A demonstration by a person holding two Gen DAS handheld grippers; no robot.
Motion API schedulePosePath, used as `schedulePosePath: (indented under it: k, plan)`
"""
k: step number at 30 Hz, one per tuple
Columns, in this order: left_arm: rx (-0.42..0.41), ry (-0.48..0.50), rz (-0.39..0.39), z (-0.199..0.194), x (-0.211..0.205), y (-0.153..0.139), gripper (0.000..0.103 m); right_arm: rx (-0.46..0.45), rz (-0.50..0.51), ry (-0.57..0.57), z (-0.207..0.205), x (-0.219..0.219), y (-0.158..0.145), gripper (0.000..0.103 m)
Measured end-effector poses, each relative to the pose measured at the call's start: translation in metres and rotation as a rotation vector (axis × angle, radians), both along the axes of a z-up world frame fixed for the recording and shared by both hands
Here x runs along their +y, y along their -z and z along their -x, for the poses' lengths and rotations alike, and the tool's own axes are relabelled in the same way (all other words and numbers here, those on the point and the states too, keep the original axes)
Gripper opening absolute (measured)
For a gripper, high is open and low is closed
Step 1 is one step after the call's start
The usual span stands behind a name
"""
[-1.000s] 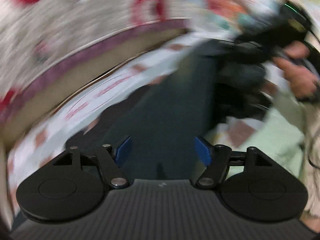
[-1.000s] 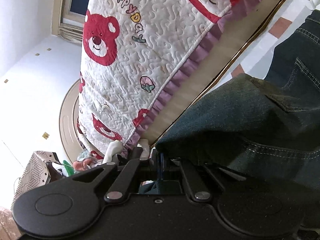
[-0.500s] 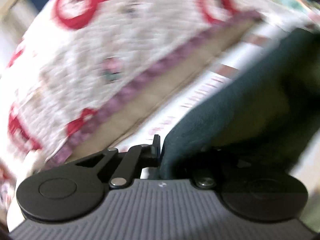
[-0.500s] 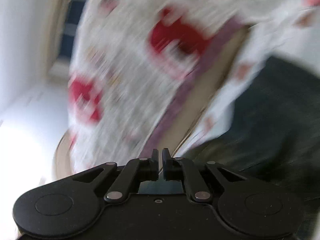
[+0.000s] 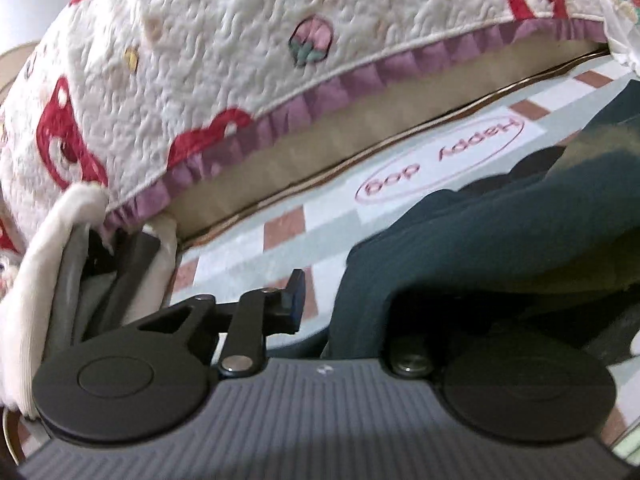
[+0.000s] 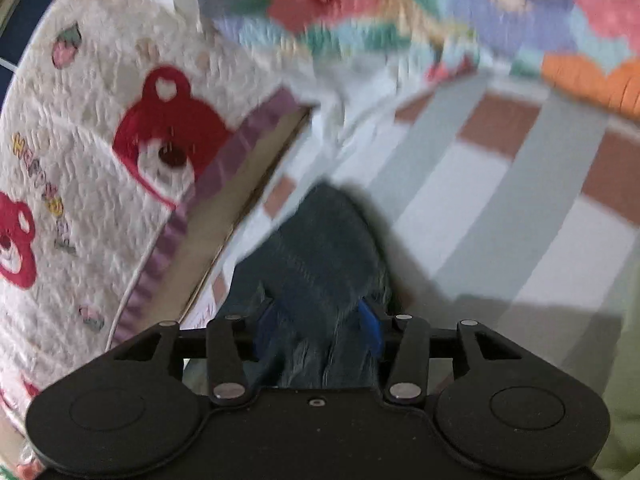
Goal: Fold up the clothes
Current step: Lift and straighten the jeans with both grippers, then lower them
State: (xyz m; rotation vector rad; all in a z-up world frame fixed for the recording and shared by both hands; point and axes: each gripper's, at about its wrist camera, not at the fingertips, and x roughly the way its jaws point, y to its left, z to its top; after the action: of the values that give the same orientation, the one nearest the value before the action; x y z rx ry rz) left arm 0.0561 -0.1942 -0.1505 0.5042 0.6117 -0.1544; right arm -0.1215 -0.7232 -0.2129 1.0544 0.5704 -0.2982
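The dark denim jeans (image 5: 480, 240) lie bunched on the checked bed sheet (image 5: 280, 220). In the left wrist view my left gripper (image 5: 324, 308) is low over the sheet. Its left finger (image 5: 294, 300) stands a little off the denim edge, with sheet showing in the gap. The denim drapes over the right finger and hides it. In the right wrist view a fold of jeans (image 6: 320, 240) runs between the spread fingers of my right gripper (image 6: 318, 322), which is open and not pinching it.
A white quilt with red bears and a purple frill (image 5: 240, 60) hangs close on the left; it also shows as the quilt (image 6: 100, 160) in the right view. A colourful patchwork blanket (image 6: 440, 0) lies at the far end. Bare sheet (image 6: 500, 200) stretches to the right.
My right gripper went from shut to open and swung down toward the sheet. My left gripper closed onto the jeans, then its left finger drew back from the denim.
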Motion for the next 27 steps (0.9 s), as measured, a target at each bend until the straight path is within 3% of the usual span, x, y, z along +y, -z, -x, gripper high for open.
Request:
schedulePosePath:
  k: [3, 7, 10, 12, 14, 16, 19, 21, 22, 26, 27]
  plan:
    - [0.038, -0.029, 0.034, -0.004, 0.012, 0.002, 0.035, 0.096, 0.057, -0.055, -0.01, 0.013, 0.003, 0.055]
    - [0.066, -0.05, 0.072, -0.007, 0.02, 0.005, 0.036, 0.191, 0.026, -0.148, -0.023, 0.02, 0.014, 0.055]
    - [0.069, -0.056, 0.073, -0.007, 0.02, 0.005, 0.037, 0.31, 0.098, -0.087, -0.021, 0.022, 0.013, 0.056]
    - [0.07, -0.057, 0.066, -0.007, 0.02, 0.006, 0.037, 0.302, 0.097, -0.046, -0.015, 0.019, 0.008, 0.06]
    - [0.071, -0.059, 0.059, -0.007, 0.019, 0.008, 0.037, 0.293, 0.055, -0.018, -0.009, 0.012, 0.01, 0.071]
    - [0.072, -0.063, 0.061, -0.006, 0.019, 0.008, 0.037, 0.31, 0.006, -0.003, -0.007, 0.008, 0.015, 0.072]
    - [0.072, -0.076, 0.075, -0.006, 0.02, 0.007, 0.039, 0.21, 0.02, -0.049, -0.008, 0.011, 0.009, 0.072]
    - [0.071, -0.087, 0.085, -0.007, 0.022, 0.009, 0.043, 0.143, 0.03, -0.08, -0.009, 0.013, 0.005, 0.052]
    - [0.072, -0.091, 0.089, -0.007, 0.023, 0.01, 0.043, 0.109, 0.035, -0.096, -0.009, 0.014, 0.003, 0.024]
    - [0.089, -0.093, 0.107, -0.01, 0.027, 0.012, 0.044, -0.15, 0.23, -0.184, -0.006, 0.038, -0.037, 0.005]
    - [0.094, -0.093, 0.114, -0.01, 0.028, 0.012, 0.044, -0.162, 0.234, -0.217, -0.01, 0.042, -0.038, 0.005]
